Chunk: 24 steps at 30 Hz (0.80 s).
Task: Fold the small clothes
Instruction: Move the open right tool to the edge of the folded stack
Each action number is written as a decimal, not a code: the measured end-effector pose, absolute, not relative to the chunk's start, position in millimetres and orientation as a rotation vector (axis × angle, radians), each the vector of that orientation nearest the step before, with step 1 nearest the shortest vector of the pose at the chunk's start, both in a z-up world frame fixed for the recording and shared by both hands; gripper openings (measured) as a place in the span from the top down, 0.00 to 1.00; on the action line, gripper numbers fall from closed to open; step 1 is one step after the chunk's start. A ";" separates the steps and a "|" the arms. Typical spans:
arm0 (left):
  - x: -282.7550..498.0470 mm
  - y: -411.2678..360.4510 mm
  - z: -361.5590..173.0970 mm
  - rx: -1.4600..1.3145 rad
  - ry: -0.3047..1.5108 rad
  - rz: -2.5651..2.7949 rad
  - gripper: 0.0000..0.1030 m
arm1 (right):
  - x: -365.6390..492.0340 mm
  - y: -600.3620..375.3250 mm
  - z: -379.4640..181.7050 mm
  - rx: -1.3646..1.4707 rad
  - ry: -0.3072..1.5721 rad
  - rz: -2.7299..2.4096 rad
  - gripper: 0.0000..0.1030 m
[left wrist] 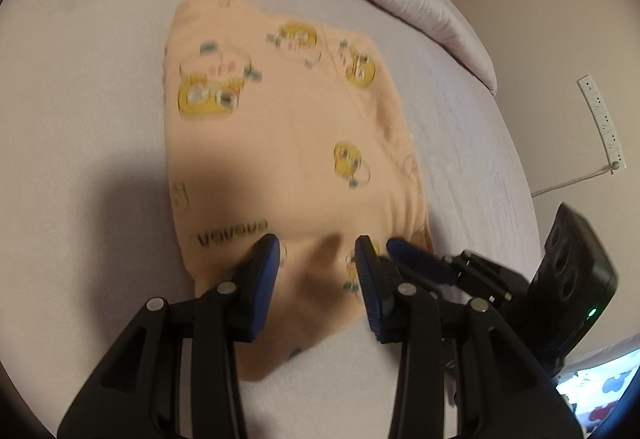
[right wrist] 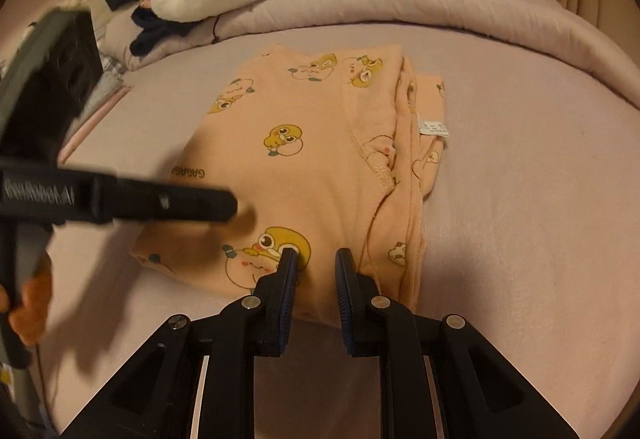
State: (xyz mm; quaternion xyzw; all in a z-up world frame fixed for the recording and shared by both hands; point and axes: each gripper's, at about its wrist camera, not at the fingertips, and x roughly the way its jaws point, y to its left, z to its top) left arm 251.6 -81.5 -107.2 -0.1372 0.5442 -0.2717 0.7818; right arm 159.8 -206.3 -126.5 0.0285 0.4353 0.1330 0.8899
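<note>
The folded peach garment (right wrist: 320, 159) is lying mid-bed on the sheet (right wrist: 520, 219), bare sheet bordering its sides. Both the left gripper (left wrist: 318, 259) and right gripper (right wrist: 314, 265) are hovering parted over its near edge, holding nothing.

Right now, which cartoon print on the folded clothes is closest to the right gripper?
The big yellow-capped face print at the garment's near edge, touching the right gripper's left finger; other prints lie farther up.
</note>
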 end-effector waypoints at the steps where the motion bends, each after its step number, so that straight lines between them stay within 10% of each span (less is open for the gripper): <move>1: 254.4 -81.9 -103.7 -0.293 1.163 -0.586 0.63 | 160.5 -207.1 -127.4 0.070 0.902 0.278 0.82; 20: 316.9 -94.0 -113.0 -0.282 1.145 -0.502 0.60 | 154.9 -215.4 -132.7 0.190 0.847 0.299 0.82; 24: 302.5 -85.1 -107.3 -0.303 1.134 -0.496 0.60 | 157.2 -219.1 -131.7 0.231 0.849 0.324 0.65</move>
